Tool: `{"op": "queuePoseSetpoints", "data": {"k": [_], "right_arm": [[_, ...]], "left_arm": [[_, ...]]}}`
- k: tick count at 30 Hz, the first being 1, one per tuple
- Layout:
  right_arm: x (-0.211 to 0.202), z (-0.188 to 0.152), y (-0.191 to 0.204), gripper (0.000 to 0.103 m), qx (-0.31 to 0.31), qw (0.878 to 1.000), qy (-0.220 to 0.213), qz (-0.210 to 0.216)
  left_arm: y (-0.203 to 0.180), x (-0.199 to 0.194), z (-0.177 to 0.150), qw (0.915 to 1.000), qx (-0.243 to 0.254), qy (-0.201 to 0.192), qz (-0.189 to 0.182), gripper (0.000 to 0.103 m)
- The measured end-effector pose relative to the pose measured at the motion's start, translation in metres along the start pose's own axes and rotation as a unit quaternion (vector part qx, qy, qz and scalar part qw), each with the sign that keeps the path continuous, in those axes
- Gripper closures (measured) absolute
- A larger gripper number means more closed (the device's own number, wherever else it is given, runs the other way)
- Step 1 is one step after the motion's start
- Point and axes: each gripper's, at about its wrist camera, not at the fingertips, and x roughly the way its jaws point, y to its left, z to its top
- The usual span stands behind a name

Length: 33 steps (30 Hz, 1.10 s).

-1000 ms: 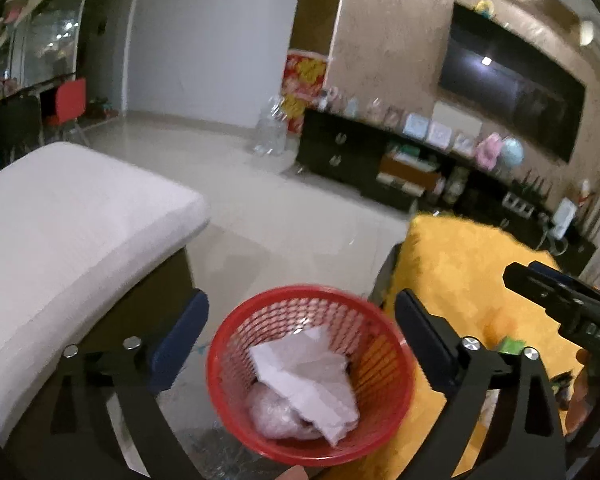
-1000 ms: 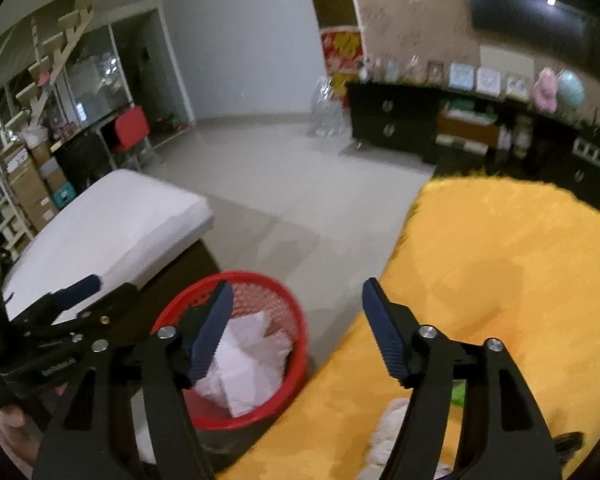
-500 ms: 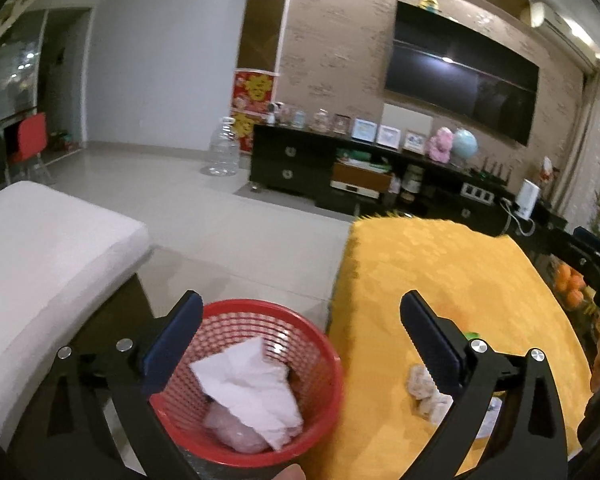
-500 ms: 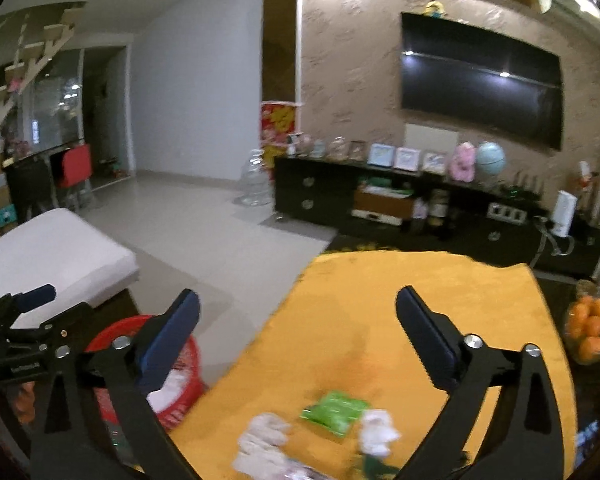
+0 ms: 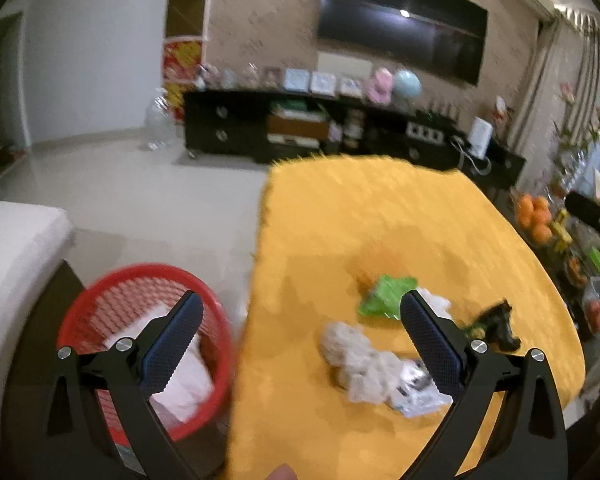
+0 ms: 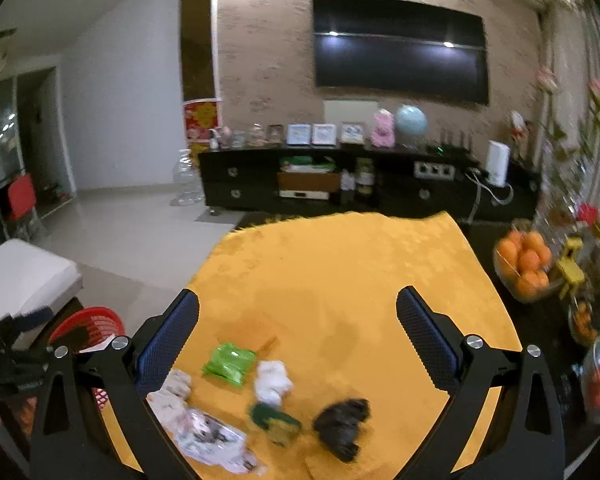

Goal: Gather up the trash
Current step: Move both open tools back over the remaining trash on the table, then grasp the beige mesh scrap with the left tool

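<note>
Trash (image 6: pixel 216 436) litters the yellow cloth (image 6: pixel 340 280); red basket (image 5: pixel 112 304) holds paper (image 5: pixel 184 384).

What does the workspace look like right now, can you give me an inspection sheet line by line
Surface: yellow cloth over the table.
Job's things: green packet, white tissue wad, dark crumpled piece, printed wrapper on the cloth; red basket beside the table, paper inside.
Clutter: bowl of oranges at the far right.
Grippers: left tool and right tool open, nothing between them.
Cables: white cable at the TV cabinet.
Surroundings: wall TV, dark cabinet, white cushion.
</note>
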Motion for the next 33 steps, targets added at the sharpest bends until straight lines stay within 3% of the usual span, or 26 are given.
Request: {"op": "queuePoseSetpoints", "data": {"k": [7, 17, 20, 22, 25, 33], "right_arm": [[0.000, -0.005, -0.030, 0.007, 0.042, 0.999, 0.012, -0.013], [0.008, -0.011, -0.046, 0.007, 0.071, 0.997, 0.039, -0.016], [0.010, -0.012, -0.051, 0.007, 0.081, 0.996, 0.044, -0.013], [0.010, -0.012, -0.053, 0.007, 0.083, 0.995, 0.045, -0.014], [0.013, -0.015, -0.056, 0.007, 0.086, 0.995, 0.049, -0.017], [0.025, -0.022, -0.069, 0.007, 0.116, 0.990, 0.076, -0.011]], "left_arm": [[-0.025, 0.040, -0.021, 0.9968, 0.011, 0.069, -0.039, 0.008], [-0.038, 0.080, -0.032, 0.9916, 0.002, 0.115, -0.059, 0.012], [-0.036, 0.092, -0.037, 0.9891, -0.007, 0.133, -0.062, 0.029], [-0.035, 0.098, -0.040, 0.9875, -0.010, 0.144, -0.063, 0.051], [-0.036, 0.100, -0.041, 0.9874, -0.005, 0.145, -0.062, 0.063], [-0.033, 0.094, -0.038, 0.9869, -0.014, 0.141, -0.077, 0.068]]}}
